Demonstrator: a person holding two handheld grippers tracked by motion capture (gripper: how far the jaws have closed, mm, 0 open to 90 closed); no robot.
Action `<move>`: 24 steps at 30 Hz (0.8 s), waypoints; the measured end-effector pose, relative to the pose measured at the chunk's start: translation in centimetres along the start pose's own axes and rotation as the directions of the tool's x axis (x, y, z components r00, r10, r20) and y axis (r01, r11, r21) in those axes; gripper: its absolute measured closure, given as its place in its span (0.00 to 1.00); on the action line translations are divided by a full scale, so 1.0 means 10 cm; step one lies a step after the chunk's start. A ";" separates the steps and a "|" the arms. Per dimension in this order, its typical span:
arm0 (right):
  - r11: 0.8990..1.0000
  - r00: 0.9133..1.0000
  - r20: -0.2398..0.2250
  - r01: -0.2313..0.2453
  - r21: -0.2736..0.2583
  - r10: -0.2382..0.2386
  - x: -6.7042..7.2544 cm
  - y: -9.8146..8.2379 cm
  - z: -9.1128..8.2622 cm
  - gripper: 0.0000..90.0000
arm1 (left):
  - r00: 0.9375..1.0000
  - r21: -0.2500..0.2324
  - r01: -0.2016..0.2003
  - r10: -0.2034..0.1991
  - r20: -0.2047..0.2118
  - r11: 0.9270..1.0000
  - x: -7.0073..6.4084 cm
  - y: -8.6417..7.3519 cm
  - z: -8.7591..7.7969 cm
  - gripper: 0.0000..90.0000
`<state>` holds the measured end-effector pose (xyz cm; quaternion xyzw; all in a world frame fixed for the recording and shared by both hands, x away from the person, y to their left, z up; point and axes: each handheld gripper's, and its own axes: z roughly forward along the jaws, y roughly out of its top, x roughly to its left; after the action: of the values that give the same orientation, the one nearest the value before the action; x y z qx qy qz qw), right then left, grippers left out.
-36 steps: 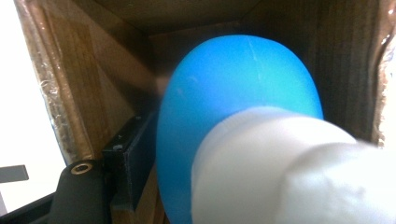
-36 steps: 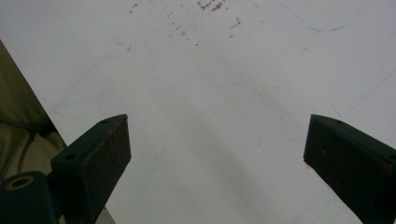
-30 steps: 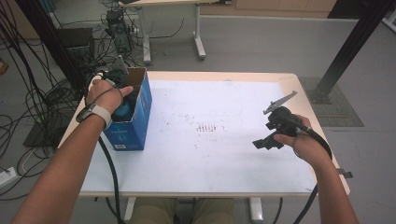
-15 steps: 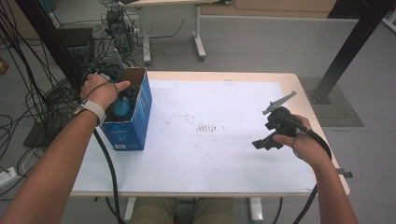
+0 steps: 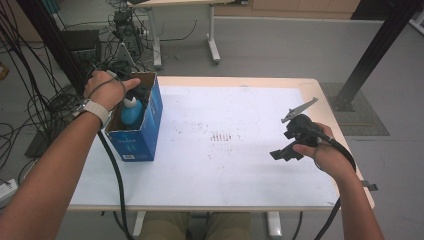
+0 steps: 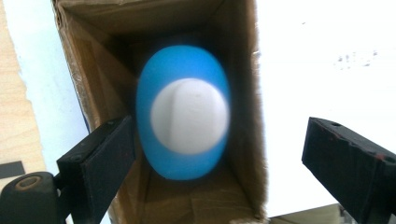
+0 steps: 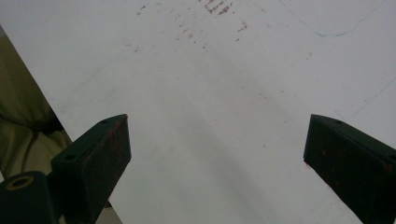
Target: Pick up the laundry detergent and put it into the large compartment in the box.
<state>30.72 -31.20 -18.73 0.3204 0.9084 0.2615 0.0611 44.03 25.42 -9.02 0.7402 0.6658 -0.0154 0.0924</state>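
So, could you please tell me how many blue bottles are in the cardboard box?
1: a blue bottle with a white cap stands inside the open cardboard box at the table's left edge. The box's walls hide its floor, so others may be hidden.

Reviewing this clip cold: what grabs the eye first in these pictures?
The blue bottle with a white cap standing upright inside the open blue cardboard box at the table's left edge. The left gripper hangs just above the box, its jaws having just been opening, wide apart and off the bottle. At the right, the right gripper is held open over the bare white table.
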 end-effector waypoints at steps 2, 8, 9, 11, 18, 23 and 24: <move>1.000 1.000 0.006 0.001 0.005 -0.001 0.01 0.00 -0.01 0.08 | 1.000 -0.004 -0.006 0.006 -0.007 1.000 -0.03 0.00 -0.07 0.11; 1.000 1.000 0.013 -0.002 0.004 0.002 0.01 -0.02 -0.05 0.08 | 1.000 -0.031 -0.016 0.015 -0.018 0.999 -0.08 -0.02 -0.32 0.11; 1.000 1.000 0.012 -0.002 0.004 0.002 0.02 -0.02 -0.06 0.08 | 0.999 -0.035 -0.024 0.024 -0.021 0.999 -0.10 -0.02 -0.38 0.11; 1.000 1.000 0.015 -0.001 0.002 0.001 0.02 -0.02 -0.06 0.08 | 0.999 -0.046 -0.033 0.032 -0.030 0.998 -0.13 -0.04 -0.47 0.11; 1.000 1.000 0.019 -0.002 0.001 0.002 0.03 0.00 -0.08 0.08 | 0.994 -0.063 -0.089 0.085 -0.061 0.994 -0.31 -0.06 -0.73 0.11; 1.000 1.000 0.021 0.000 0.006 0.000 0.03 0.03 -0.09 0.08 | 0.988 -0.058 -0.121 0.114 -0.099 0.991 -0.46 -0.04 -0.90 0.11; 1.000 1.000 0.021 0.000 0.006 0.000 0.03 0.04 -0.09 0.08 | 0.987 -0.062 -0.126 0.119 -0.110 0.990 -0.50 -0.05 -0.93 0.11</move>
<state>30.41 -31.14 -17.71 0.3235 0.9084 0.2555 0.0697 42.08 21.99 0.80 0.7759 0.6232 0.0525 0.0829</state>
